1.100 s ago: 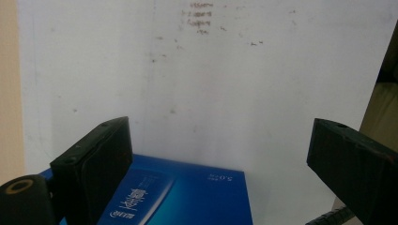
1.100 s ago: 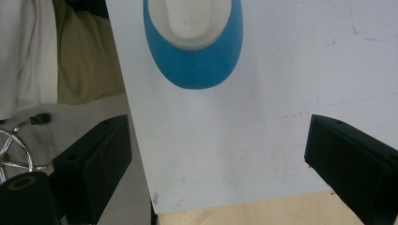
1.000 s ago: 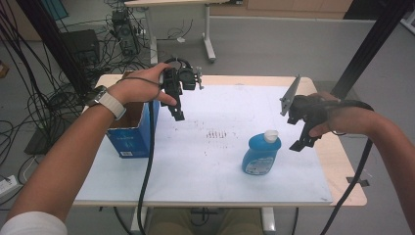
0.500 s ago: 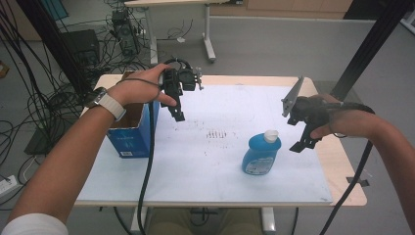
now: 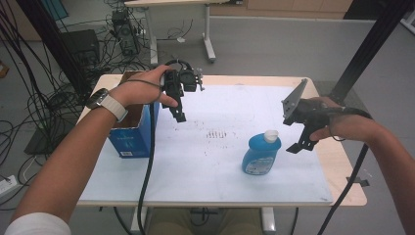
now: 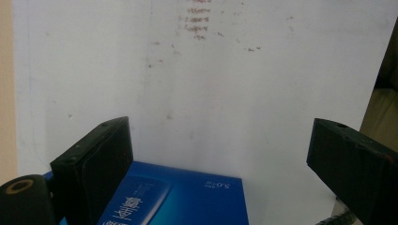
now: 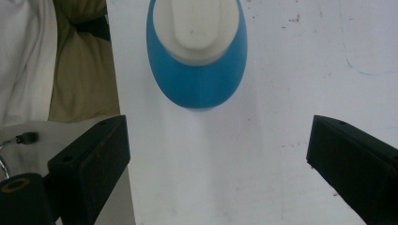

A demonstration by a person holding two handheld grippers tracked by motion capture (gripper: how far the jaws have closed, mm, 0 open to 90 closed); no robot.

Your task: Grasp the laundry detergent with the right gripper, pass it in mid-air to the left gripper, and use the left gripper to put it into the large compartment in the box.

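Right gripper view puts my right gripper [image 7: 216, 154] closest to the work: its jaws stand wide apart with nothing between them, and the blue bottle [image 7: 197, 61] sits just beyond the gap, slightly toward the left jaw, white cap [image 7: 195, 23] facing the camera. So the bottle stands upright on the counter [image 7: 263, 178], its long axis running roughly along my line of sight, and I judge a short advance with a small shift would bracket it. In the high view the right gripper [image 5: 299, 141] hangs just beside the bottle [image 5: 260, 154]. Farther off, my left gripper [image 5: 178, 115] is released too, hovering over the blue box [image 5: 129, 139], well apart from the bottle.
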